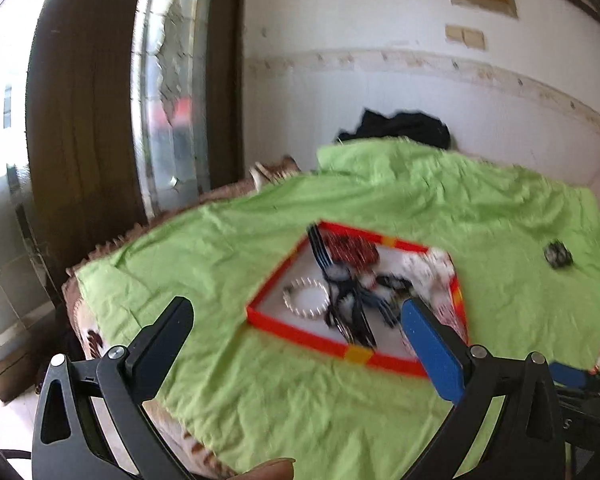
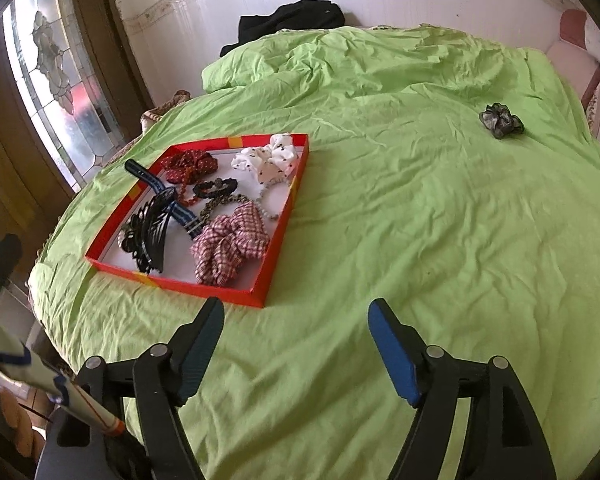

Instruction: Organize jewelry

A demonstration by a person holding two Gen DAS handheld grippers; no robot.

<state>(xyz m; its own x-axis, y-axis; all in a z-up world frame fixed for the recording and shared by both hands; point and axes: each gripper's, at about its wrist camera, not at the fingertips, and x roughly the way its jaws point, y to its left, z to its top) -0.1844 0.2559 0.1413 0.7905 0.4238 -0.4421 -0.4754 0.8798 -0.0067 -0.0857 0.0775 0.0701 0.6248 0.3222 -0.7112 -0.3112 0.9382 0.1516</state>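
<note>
A shallow red tray (image 2: 278,236) lies on the green bedsheet (image 2: 420,220). It holds a pink checked scrunchie (image 2: 230,246), a white dotted scrunchie (image 2: 268,158), a red scrunchie (image 2: 188,164), black hair clips (image 2: 152,232) and beaded bracelets. In the blurred left wrist view the tray (image 1: 292,330) shows a pearl bracelet (image 1: 306,298). A dark grey scrunchie (image 2: 501,120) lies alone far right on the sheet; it also shows in the left wrist view (image 1: 558,255). My left gripper (image 1: 296,330) is open and empty before the tray. My right gripper (image 2: 296,330) is open and empty, right of the tray's near corner.
A black garment (image 2: 292,20) lies at the head of the bed against the white wall. A wooden door with patterned glass (image 2: 56,76) stands left of the bed. A rolled paper with an orange tip (image 2: 40,380) sticks in at lower left.
</note>
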